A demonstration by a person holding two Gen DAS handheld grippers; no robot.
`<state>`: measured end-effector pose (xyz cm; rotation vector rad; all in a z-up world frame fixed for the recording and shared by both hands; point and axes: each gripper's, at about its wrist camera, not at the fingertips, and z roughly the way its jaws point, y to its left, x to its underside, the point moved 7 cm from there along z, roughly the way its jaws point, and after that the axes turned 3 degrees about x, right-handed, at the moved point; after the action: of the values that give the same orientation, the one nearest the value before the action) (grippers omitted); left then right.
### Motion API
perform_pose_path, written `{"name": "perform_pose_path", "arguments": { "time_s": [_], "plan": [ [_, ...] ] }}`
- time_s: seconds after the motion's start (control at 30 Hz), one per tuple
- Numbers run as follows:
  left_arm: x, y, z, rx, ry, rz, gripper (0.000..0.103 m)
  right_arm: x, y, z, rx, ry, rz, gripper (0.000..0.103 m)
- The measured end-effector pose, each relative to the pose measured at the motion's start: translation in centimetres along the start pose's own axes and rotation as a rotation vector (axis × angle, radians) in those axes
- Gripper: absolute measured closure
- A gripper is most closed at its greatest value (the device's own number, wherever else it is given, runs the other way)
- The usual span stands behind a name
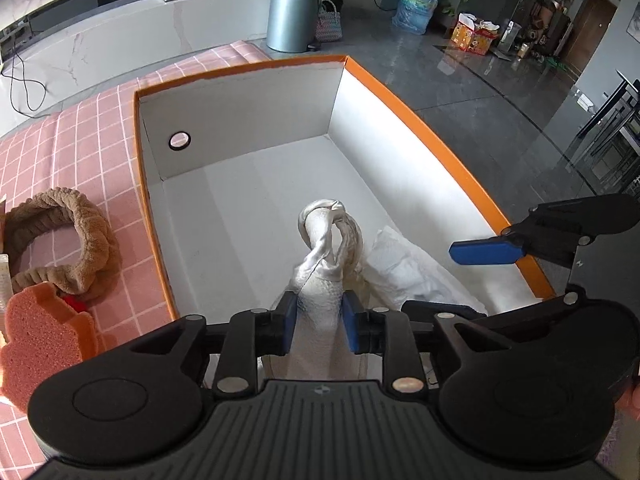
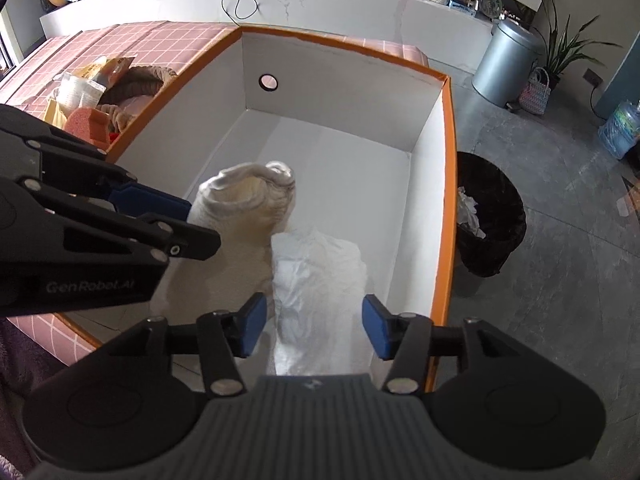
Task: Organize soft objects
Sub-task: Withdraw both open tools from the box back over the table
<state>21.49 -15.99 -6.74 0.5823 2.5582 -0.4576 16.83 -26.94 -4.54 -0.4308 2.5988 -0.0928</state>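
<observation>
Blue fingers of the left gripper (image 1: pixel 319 317) flank a cream headband (image 1: pixel 326 256) without clearly pinching it; grip uncertain. Right gripper (image 2: pixel 314 326) fingers stand released around a white cloth (image 2: pixel 316 276). Both items lie inside the orange box (image 2: pixel 450 184), ahead of the fingers.

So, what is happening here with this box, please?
A person works with two handheld claws over an orange-edged box on a pink checked surface. The left claw has a cream knotted cloth between its pads inside the box. The right claw stands open around a white crumpled cloth lying beside it. A brown headband and a pink sponge wait outside.
</observation>
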Motion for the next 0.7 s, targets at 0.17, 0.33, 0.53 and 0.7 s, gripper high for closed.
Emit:
{"name": "perform_pose_path", "arguments": {
  "time_s": [0.17, 0.33, 0.53, 0.7],
  "plan": [
    [-0.3, 0.3, -1.8, 0.001, -0.05, -0.01, 0.056, -0.6, 0.3, -2.5, 0.018, -0.068, -0.009, 0.035],
    [-0.1, 0.9, -5.8, 0.039, -0.214, -0.045, 0.048, -1.3, 1.2, -5.9, 0.026, -0.231, 0.022, 0.025],
    [2.5, 3.1, -11.2, 0.008, -0.474, -0.073, 0.048, -1.8, 4.4, -9.1, 0.019, -0.459, 0.085, 0.022],
    [5.4, 6.1, -14.5, -0.082, -0.578, -0.092, 0.044, -2.8, 9.2, -8.9, -0.059, -0.532, 0.051, 0.023]
  ]
}}
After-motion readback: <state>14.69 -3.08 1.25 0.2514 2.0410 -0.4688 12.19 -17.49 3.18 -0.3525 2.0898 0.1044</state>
